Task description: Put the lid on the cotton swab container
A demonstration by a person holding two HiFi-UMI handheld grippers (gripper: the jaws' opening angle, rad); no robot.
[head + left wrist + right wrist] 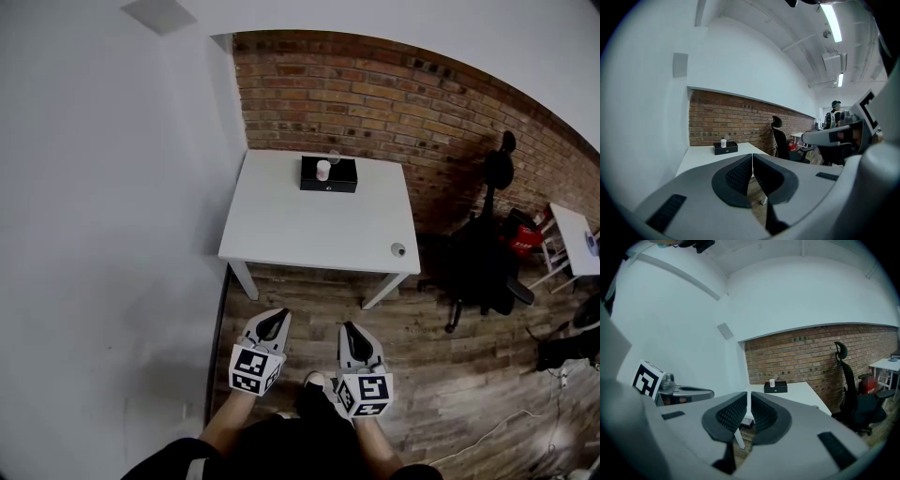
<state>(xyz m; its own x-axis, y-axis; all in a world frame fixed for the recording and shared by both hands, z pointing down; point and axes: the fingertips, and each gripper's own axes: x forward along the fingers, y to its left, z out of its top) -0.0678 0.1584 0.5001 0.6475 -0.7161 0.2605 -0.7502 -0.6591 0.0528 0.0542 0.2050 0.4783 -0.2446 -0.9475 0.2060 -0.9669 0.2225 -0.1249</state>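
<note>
**Plainly, both grippers closed and empty, well short of the table**

The left gripper (pixel 274 319) and the right gripper (pixel 352 331) are held side by side over the wooden floor (pixel 450 375), near the front edge of the white table (pixel 281 234) but well apart from it. In each gripper view the jaws meet with nothing between them.

The cotton swab container (pixel 323 170) – a small white cylinder – stands upright on a black box (pixel 339 183) at the table's far edge, against the brick wall (pixel 375 94). A small round piece (pixel 398 249) lies by the table's front right corner, well apart from the container – too small to tell whether it is the lid. A black office chair (pixel 483 253) stands to the right of the table.
</note>
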